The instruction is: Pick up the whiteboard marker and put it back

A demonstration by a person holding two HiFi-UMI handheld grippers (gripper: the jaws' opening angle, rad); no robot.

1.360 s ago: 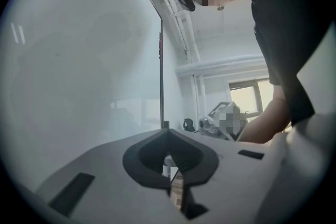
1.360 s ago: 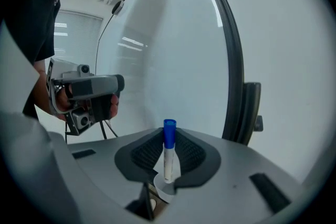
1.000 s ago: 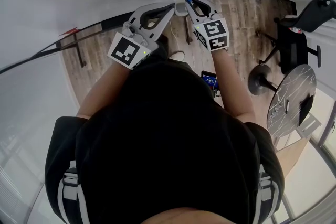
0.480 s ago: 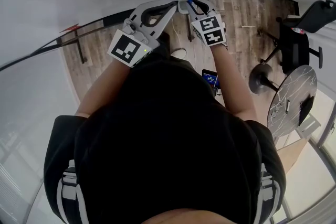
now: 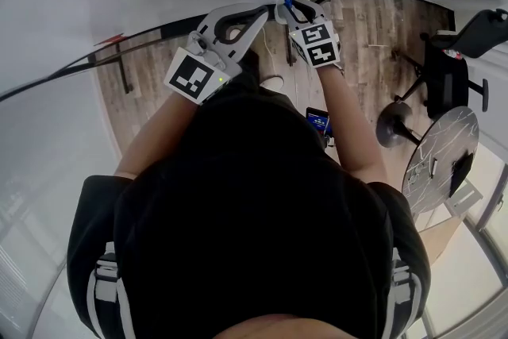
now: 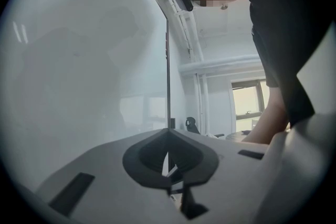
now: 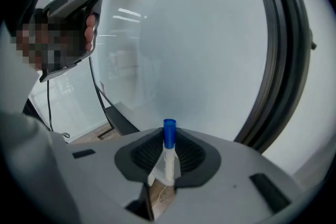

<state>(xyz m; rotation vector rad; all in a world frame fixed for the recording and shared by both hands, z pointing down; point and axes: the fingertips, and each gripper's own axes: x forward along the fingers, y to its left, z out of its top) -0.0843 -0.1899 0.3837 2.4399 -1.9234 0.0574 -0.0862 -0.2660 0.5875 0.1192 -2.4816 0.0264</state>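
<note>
**A:** What's the left tool (image 6: 168, 132) doing?

**B:** It's held out level in front of the whiteboard (image 7: 199, 50), with its jaws closed together and nothing between them.

**A:** And just right of it?

**B:** The right tool (image 5: 288, 8) sits close beside it, their tips nearly meeting, and it tilts down toward the board. Its jaws are clamped on the marker (image 7: 168, 150). The white barrel is pinched between the pads and the blue cap pokes out past the tips toward the board. I can't tell whether the cap touches it.

**A:** Anything farther right?

**B:** On the wooden floor (image 5: 151, 75) there's a black office chair (image 5: 442, 71), and nearer, a round table (image 5: 444, 135) with a dark object lying on it.
</note>
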